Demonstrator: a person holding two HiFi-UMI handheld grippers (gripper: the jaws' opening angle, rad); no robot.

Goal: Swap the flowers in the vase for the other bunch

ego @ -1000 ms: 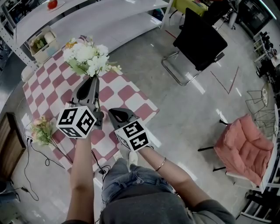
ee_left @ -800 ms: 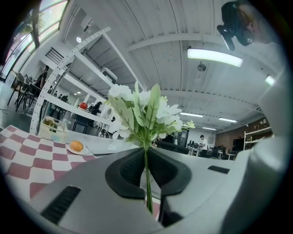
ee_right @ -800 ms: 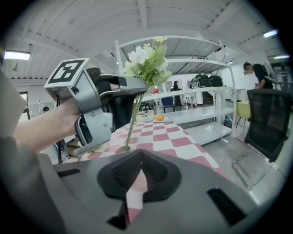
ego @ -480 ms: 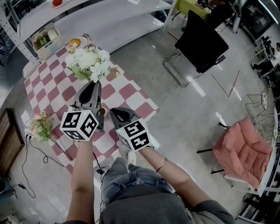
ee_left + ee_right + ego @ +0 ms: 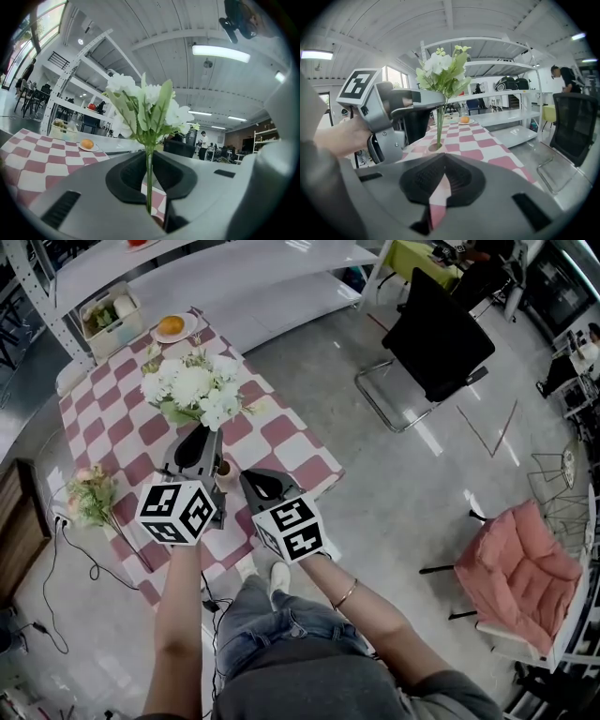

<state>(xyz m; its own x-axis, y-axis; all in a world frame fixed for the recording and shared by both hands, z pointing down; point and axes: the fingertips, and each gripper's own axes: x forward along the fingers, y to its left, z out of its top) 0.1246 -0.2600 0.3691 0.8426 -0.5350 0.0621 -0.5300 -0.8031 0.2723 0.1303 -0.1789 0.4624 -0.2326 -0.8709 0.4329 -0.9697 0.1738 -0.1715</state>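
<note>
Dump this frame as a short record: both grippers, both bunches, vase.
left gripper: the white bunch has its stem between the pads; jaws have just been opening, pads close against the stem
right gripper: shut, empty, pointed at the vase, not touching it
vase: on the checked cloth; white bunch's stem goes down into its mouth
pink bunch: lying at the cloth's left edge in the head view, no gripper on it
likely step: releasing the white bunch into the vase

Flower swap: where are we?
Done: pink bunch lies out on the checkered table. In hand: left gripper holds the white bunch, stem down in the vase; its jaws have just been opening. Left: release fully and back away. The right gripper is shut, empty.
</note>
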